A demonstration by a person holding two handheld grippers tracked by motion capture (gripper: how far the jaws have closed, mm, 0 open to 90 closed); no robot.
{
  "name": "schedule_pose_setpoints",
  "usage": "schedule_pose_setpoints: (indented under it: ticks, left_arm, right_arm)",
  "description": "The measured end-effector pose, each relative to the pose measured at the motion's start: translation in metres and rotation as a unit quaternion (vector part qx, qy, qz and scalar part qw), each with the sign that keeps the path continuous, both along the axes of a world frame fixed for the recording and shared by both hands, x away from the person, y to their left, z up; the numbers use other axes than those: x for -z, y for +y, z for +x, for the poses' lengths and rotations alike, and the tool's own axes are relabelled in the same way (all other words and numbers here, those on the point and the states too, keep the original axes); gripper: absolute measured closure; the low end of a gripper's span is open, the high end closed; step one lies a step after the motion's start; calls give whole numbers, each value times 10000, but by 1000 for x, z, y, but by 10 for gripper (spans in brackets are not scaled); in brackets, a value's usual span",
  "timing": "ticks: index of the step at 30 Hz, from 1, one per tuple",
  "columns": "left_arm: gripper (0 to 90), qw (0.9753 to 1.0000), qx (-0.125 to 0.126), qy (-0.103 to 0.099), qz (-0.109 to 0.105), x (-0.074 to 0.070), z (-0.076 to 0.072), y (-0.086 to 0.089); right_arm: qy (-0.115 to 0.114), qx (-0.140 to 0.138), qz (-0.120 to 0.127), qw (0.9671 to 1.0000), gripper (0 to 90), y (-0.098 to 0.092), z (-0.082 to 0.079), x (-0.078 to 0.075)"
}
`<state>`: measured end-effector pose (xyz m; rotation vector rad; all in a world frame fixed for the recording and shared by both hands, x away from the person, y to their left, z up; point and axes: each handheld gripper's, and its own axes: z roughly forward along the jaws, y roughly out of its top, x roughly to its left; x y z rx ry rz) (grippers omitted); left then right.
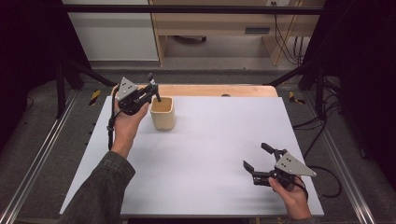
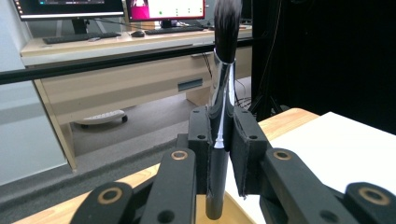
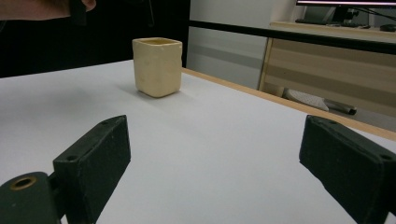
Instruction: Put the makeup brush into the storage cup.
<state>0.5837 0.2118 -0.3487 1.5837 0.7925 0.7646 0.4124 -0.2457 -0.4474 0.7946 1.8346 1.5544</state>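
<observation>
A: Left gripper [image 2: 219, 140] is clamped on the makeup brush [image 2: 222, 93] mid-handle, bristles up, butt end over the cream square cup [image 1: 162, 113] at the table's far left.

B: Handling?

A: Light, stiff; the glossy black handle looks slippery, soft bristle tuft. Grip the handle only. Cup looks matte ceramic. Right gripper [image 1: 258, 157] spread wide, empty, near right.

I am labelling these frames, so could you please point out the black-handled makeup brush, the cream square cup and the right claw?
black-handled makeup brush [image 2: 219, 140]: left gripper view, glossy handle.
cream square cup [image 1: 162, 116]: high view, front wall.
right claw [image 1: 258, 156]: high view, between its open tips.
</observation>
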Motion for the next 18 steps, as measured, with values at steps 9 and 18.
schedule_pose_setpoints:
  ticks: [9,18]
  left_arm:
    - [789,9999,-27,117,26,10,0,3]
    - [789,9997,-3,225,38,20,1,0]
  right_arm:
    - [39,-16,-25,10000,92,1,0,1]
    - [55,-19,-42,10000,91,1,1,1]
